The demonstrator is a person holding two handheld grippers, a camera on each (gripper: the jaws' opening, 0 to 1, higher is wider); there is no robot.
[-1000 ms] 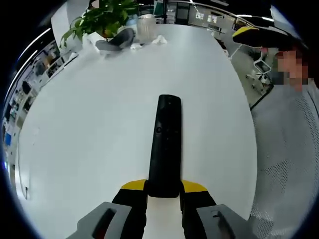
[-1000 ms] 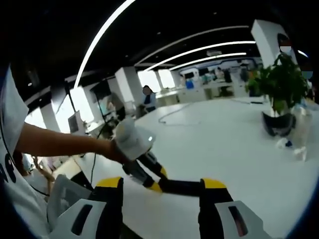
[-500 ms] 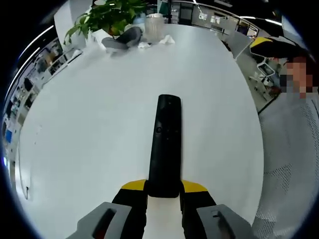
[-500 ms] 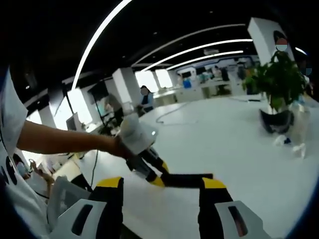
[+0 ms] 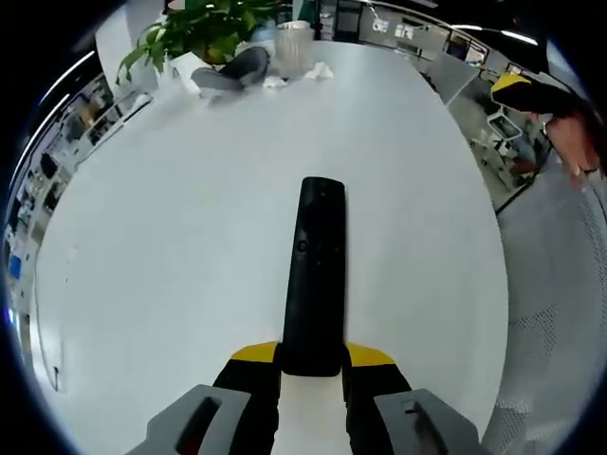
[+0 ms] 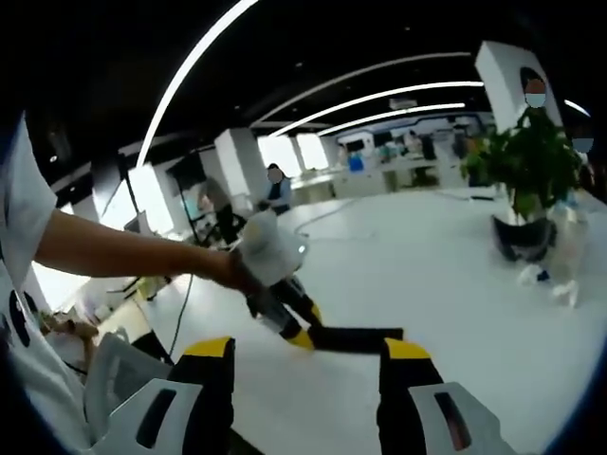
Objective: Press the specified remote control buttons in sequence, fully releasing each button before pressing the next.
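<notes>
Left gripper (image 5: pixel 312 365): jaws pinching the near end of the black remote control (image 5: pixel 314 275), which extends straight ahead over the white table (image 5: pixel 171 237). Right gripper (image 6: pixel 308 365): jaws spread, empty, remote beyond its tips. Potted plant (image 5: pixel 204 24) far ahead.

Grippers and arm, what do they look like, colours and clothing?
The left gripper has black jaws with yellow tips on grey housings; the right gripper looks the same. In the right gripper view, the left one carries a white rounded body, and the person wears a white short sleeve.
</notes>
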